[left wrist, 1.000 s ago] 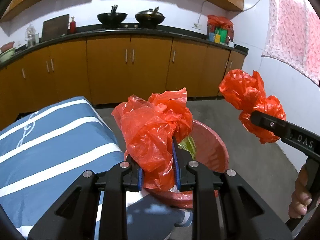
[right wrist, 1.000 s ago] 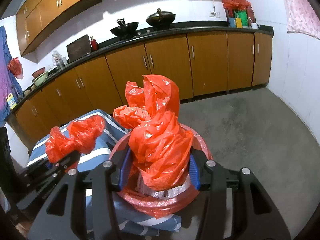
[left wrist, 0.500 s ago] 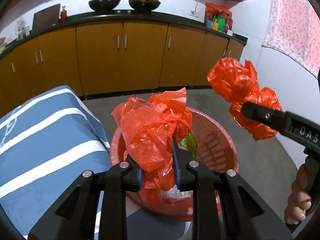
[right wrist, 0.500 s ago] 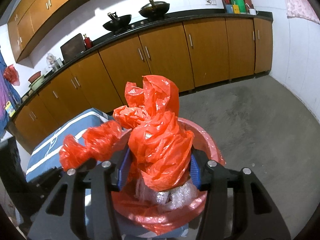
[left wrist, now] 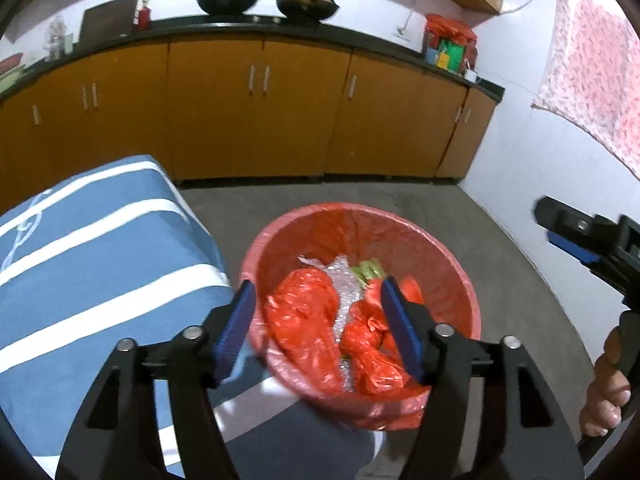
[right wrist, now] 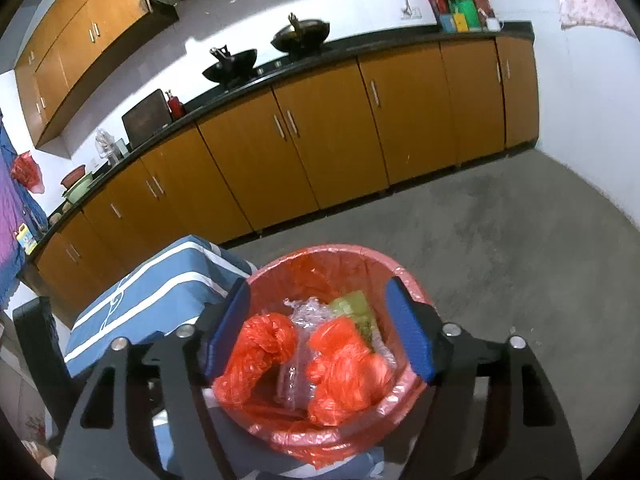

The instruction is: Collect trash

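Observation:
A red bin (left wrist: 448, 264) lined with a red bag stands on the floor; it also shows in the right wrist view (right wrist: 404, 276). Two crumpled red plastic bags lie inside it, one on the left (left wrist: 308, 316) (right wrist: 260, 348) and one on the right (left wrist: 368, 344) (right wrist: 344, 372), on bubble wrap (right wrist: 304, 316) and a green scrap (right wrist: 356, 308). My left gripper (left wrist: 318, 328) is open and empty just above the bin. My right gripper (right wrist: 320, 332) is open and empty above the bin; it shows in the left wrist view (left wrist: 572, 236) at the right.
A table with a blue and white striped cloth (left wrist: 96, 264) (right wrist: 160, 292) stands against the bin's left side. Orange cabinets (left wrist: 256, 112) under a black counter with two woks run along the back. Grey floor (right wrist: 520, 248) lies to the right, ending at a white wall.
Both grippers have opened and let go of their red bags, which now lie in the bin. Both grippers have moved over the bin.

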The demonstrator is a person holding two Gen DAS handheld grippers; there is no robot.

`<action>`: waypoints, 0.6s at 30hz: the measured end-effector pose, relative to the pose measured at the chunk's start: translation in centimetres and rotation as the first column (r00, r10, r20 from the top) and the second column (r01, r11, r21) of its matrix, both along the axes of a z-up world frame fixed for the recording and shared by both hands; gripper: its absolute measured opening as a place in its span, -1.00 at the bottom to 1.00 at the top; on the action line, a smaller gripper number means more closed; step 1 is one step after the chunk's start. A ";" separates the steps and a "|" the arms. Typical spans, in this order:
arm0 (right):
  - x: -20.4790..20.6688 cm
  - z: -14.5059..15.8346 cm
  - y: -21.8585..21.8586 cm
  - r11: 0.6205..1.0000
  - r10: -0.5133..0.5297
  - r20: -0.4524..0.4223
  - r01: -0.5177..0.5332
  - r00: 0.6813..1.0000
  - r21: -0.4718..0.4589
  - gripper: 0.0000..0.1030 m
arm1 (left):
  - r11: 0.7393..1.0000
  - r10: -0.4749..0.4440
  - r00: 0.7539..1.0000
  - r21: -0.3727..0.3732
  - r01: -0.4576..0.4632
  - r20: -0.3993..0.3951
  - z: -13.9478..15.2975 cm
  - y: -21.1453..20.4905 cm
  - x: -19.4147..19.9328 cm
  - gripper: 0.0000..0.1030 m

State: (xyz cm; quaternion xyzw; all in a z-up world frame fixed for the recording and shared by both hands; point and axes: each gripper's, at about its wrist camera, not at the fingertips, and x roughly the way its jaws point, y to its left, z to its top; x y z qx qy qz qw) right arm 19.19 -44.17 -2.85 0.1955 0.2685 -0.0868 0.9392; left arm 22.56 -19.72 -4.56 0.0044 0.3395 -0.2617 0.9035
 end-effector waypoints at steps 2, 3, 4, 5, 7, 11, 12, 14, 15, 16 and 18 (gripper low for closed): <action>-1.0 0.8 0.3 1.000 -0.003 0.017 0.004 1.000 -0.017 0.50 | 1.000 0.016 1.000 -0.014 -0.015 0.018 0.7 1.0 -0.5 0.47; -1.9 1.3 0.7 0.999 -0.005 0.032 0.006 0.999 -0.032 0.56 | 0.999 0.030 0.999 -0.024 -0.029 0.034 1.3 2.0 -1.1 0.49; -2.4 1.7 1.0 0.999 -0.007 0.041 0.009 0.999 -0.043 0.62 | 0.999 0.041 0.998 -0.032 -0.040 0.047 1.7 2.7 -1.6 0.55; -3.1 2.1 1.3 0.998 -0.011 0.051 0.013 0.999 -0.057 0.66 | 0.998 0.052 0.997 -0.038 -0.050 0.060 2.2 3.4 -2.1 0.63; -4.9 3.0 2.5 0.996 -0.017 0.078 0.024 0.997 -0.090 0.80 | 0.996 0.079 0.992 -0.045 -0.075 0.097 3.1 5.0 -3.7 0.75; -7.8 4.1 4.7 0.989 -0.025 0.118 0.042 0.993 -0.140 0.91 | 0.993 0.118 0.981 -0.048 -0.112 0.155 4.3 7.7 -6.5 0.93; -8.4 4.2 5.3 0.987 -0.024 0.125 0.044 0.992 -0.154 0.91 | 0.991 0.130 0.976 -0.046 -0.124 0.172 4.6 8.4 -7.5 0.96; -9.8 4.4 6.9 0.980 -0.025 0.135 0.051 0.991 -0.193 0.92 | 0.988 0.151 0.969 -0.038 -0.147 0.194 4.9 9.7 -9.1 0.96; -10.3 4.4 7.6 0.976 -0.025 0.138 0.054 0.990 -0.209 0.92 | 0.986 0.164 0.965 -0.028 -0.162 0.203 5.0 10.3 -9.8 0.96; -11.1 4.3 8.7 0.971 -0.026 0.142 0.059 0.990 -0.234 0.92 | 0.984 0.177 0.961 -0.019 -0.177 0.212 5.0 10.7 -10.4 0.96; -12.1 4.1 9.8 0.965 -0.020 0.145 0.057 0.989 -0.256 0.92 | 0.979 0.200 0.950 -0.011 -0.204 0.238 5.2 11.8 -12.0 0.96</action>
